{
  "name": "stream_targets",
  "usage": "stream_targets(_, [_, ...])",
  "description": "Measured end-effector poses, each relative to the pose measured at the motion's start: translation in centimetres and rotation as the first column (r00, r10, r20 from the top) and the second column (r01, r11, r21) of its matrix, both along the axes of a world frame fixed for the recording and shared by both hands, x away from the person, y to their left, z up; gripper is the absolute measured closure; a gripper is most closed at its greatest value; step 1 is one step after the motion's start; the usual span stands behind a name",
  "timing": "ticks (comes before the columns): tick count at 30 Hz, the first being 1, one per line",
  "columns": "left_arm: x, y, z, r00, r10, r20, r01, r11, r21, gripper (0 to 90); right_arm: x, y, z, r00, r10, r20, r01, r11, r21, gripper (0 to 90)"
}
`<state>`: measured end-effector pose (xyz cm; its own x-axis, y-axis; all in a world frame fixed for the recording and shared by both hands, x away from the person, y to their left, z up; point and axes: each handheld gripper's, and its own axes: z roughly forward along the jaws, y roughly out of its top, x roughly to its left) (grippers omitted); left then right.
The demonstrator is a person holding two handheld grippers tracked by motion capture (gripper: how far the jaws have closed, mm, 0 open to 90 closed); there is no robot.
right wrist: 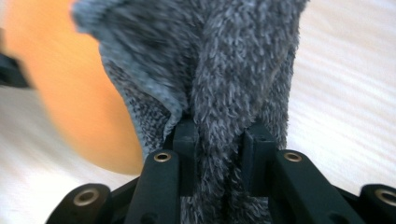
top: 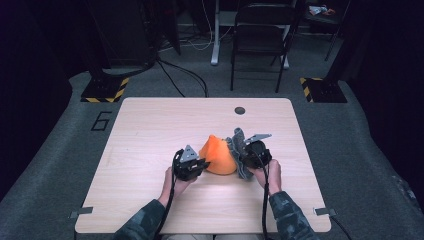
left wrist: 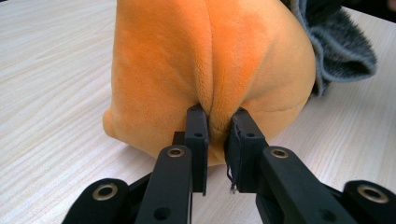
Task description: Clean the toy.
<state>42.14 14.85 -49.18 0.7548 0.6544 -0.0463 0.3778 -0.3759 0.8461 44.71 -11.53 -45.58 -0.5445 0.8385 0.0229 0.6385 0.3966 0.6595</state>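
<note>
Separation seems under way at centre frame: orange plush [left wrist: 205, 70] is pinched by the left claw [left wrist: 218, 128], grey fleece [right wrist: 219, 84] by the right claw [right wrist: 219, 140], so a steady outward pull is called for.

Looked like a lab or recording studio, not a home. Stood on grey carpet [top: 60, 150], a pale wooden table [top: 150, 125] with a number taped to the floor [top: 101, 121] off its far left corner. Beyond the far edge, stand bases edged in yellow-and-black hazard tape [top: 106, 90], loose cables [top: 182, 75], a black folding chair [top: 260, 35]. Dark curtains [top: 30, 60] along both sides.
</note>
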Motion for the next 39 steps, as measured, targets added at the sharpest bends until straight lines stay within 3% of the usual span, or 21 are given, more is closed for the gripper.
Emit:
stream_targets(3, [0.0,0.0,0.0,1.0,0.002,0.005,-0.002,1.0,0.004,79.5,0.4,-0.5,-1.1,0.9991,-0.017,-0.038,0.017,0.9998,-0.006,71.5])
stream_targets(8, [0.0,0.1,0.0,0.9999,0.01,-0.001,-0.01,0.9999,-0.002,79.5,1.0,-0.7,-3.5,0.9945,-0.038,-0.098,0.03,0.9962,-0.082,71.6])
stream_targets(10, [0.0,0.1,0.0,0.9999,0.01,-0.002,-0.01,0.9999,-0.004,79.5,1.1,-0.7,-3.9,0.993,-0.04,-0.111,0.031,0.9965,-0.077,71.7])
stream_targets(14, [0.0,0.1,0.0,1.0,0.009,0.004,-0.009,1.0,0.002,79.5,1.0,-0.6,-3.2,0.9956,-0.032,-0.088,0.022,0.9941,-0.106,72.4])
stream_targets(18, [-0.1,0.0,0.0,1.0,0.008,0.005,-0.008,1.0,0.0,79.5,1.0,-1.6,-1.6,0.9977,-0.049,-0.047,0.046,0.997,-0.062,74.1])
stream_targets(21, [-0.1,0.0,0.1,1.0,-0.001,0.01,0.001,0.9999,0.011,79.5,0.6,-2.0,0.3,0.9982,-0.059,0.012,0.059,0.998,-0.02,74.4])
stream_targets(25, [-0.3,-0.2,0.2,0.9997,0.0,0.025,0.0,0.9999,0.015,79.5,-0.5,-1.6,3.0,0.9959,-0.022,0.088,0.016,0.9974,0.07,74.2])
stream_targets(30, [-0.4,-0.3,0.3,0.9996,-0.009,0.025,0.008,0.9996,0.027,79.4,-2.0,0.5,5.2,0.9851,0.056,0.163,-0.077,0.9892,0.124,73.8])
stream_targets(34, [-0.5,-0.5,0.3,0.9994,-0.008,0.033,0.007,0.9997,0.024,79.4,-3.0,2.5,5.8,0.9744,0.11,0.196,-0.136,0.9831,0.123,73.3])
stream_targets(36, [-0.6,-0.5,0.3,0.9994,-0.016,0.032,0.015,0.9994,0.032,79.4,-3.0,3.2,5.6,0.973,0.127,0.193,-0.151,0.9817,0.116,73.0])
stream_targets(39, [-0.7,-0.6,0.4,0.999,-0.021,0.038,0.02,0.9991,0.038,79.4,-2.7,4.0,4.2,0.9781,0.135,0.159,-0.145,0.9878,0.057,72.3])
